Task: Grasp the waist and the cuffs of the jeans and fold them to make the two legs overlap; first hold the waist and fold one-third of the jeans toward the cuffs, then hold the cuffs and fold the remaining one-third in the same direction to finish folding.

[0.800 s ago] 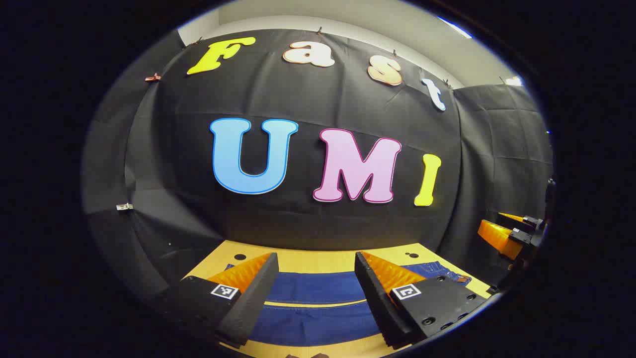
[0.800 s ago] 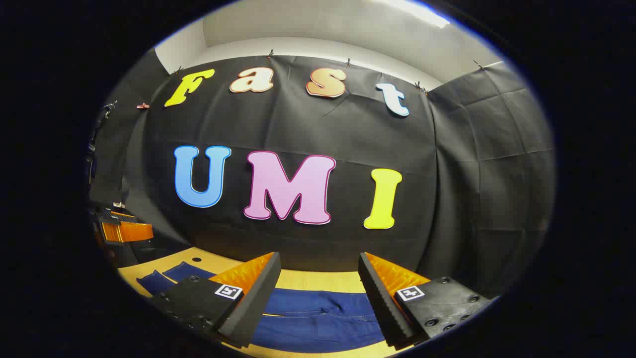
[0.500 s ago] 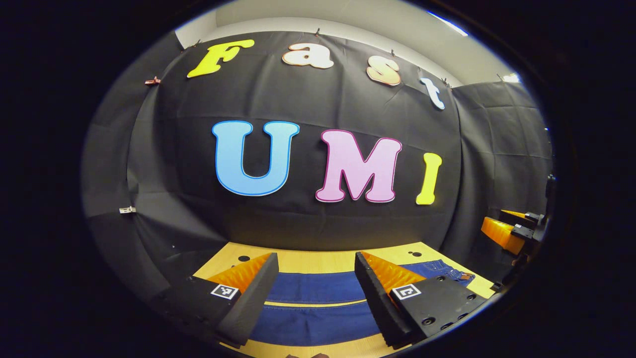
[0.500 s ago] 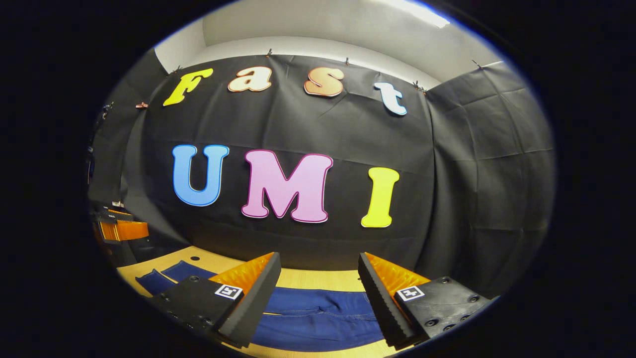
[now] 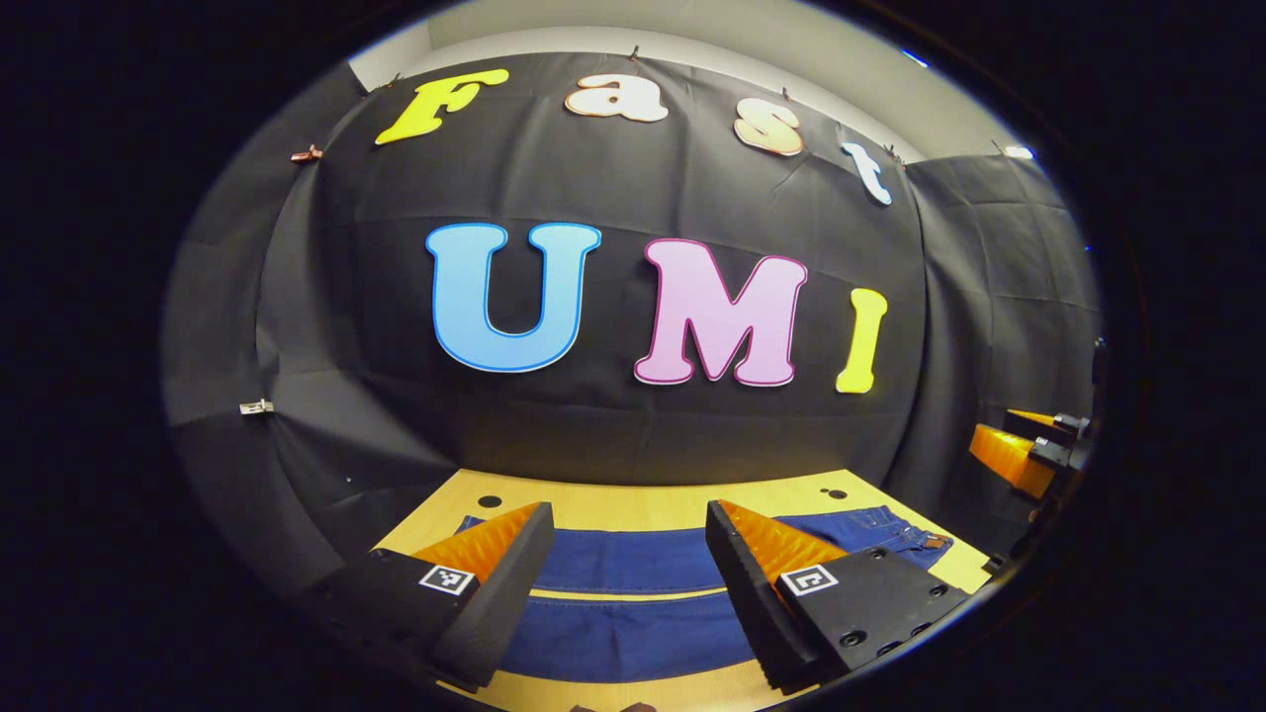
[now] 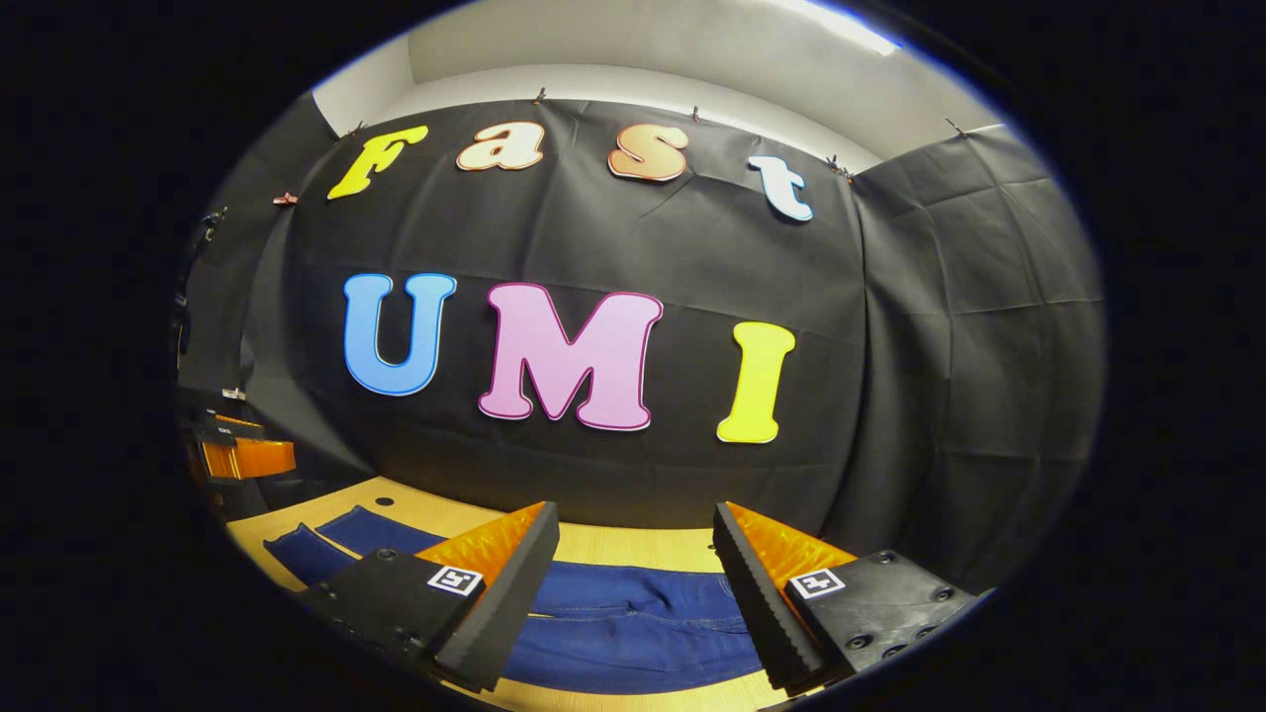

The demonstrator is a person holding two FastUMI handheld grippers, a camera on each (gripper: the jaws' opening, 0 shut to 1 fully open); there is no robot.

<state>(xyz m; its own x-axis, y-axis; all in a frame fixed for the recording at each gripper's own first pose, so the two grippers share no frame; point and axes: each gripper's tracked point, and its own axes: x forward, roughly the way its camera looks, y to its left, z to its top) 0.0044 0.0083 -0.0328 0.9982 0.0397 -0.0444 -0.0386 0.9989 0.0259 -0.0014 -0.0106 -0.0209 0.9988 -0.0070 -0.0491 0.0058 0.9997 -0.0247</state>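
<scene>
Two hand-held grippers hover above the bench, both spread wide with nothing between the fingers. Left hand-held gripper looks down over the leg section of the jeans; a strip of bare wood shows between the two blue legs, so they lie side by side, not yet overlapped. Waist end with its button and stitching sits toward the right of the left gripper view, near the bench edge. Right hand-held gripper hangs over the seat area of the jeans; cuff ends lie far left in that view, just below the other hand-held gripper at the margin.

Judgement: task barely begun; neither waist nor cuffs grasped.

Risks from here:
- Neither tool seems aligned over its grasp point, so closing now would likely pinch mid-leg fabric and drag the denim into a bunch
- Catching only the top layer at the waist would leave the under layer behind, giving a skewed fold
- Uneven lifting by the two sides may leave the legs offset rather than stacked
- Waist lies close to the bench edge; a sideways tug could slide it off
</scene>
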